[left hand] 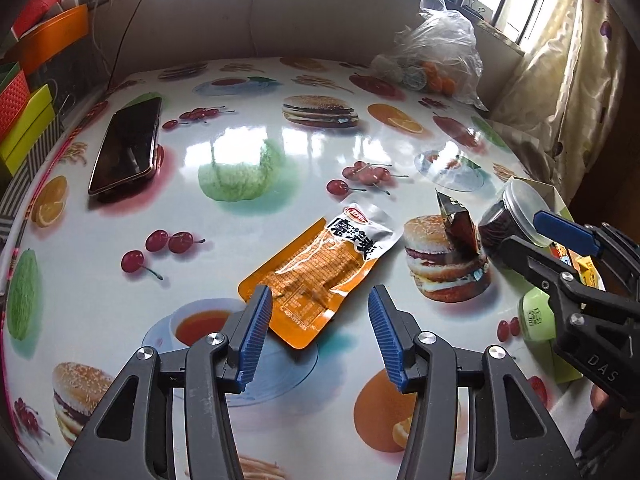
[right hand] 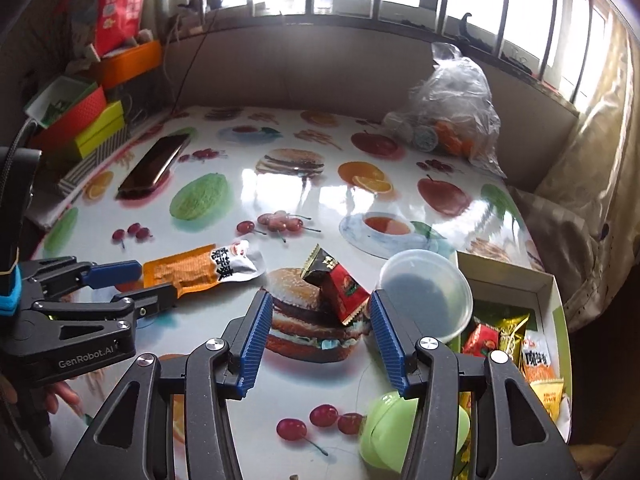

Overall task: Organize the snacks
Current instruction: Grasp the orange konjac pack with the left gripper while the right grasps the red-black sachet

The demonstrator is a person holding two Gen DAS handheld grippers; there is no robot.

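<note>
Your left claw (left hand: 320,312) stands wide open with nothing in it, and the orange snack packet (left hand: 316,268) lies flat on the worktop (left hand: 248,152) directly ahead, its near end already between the blue pads. Its long axis runs from that near end away and to the right of the claw, toward the silver printed end, so you meet it on a slant, not square. Your right claw (right hand: 316,320) is just as open and just as empty; the small red-and-black sachet (right hand: 338,290) sits tilted just ahead of it, close to the right pad. Each claw is nearest its own packet. Beyond the right pad a clear plastic tub (right hand: 426,294) leans at the snack box (right hand: 548,292), whose far side is cut off. A green lidded container (right hand: 384,436) is half hidden under the right claw.
</note>
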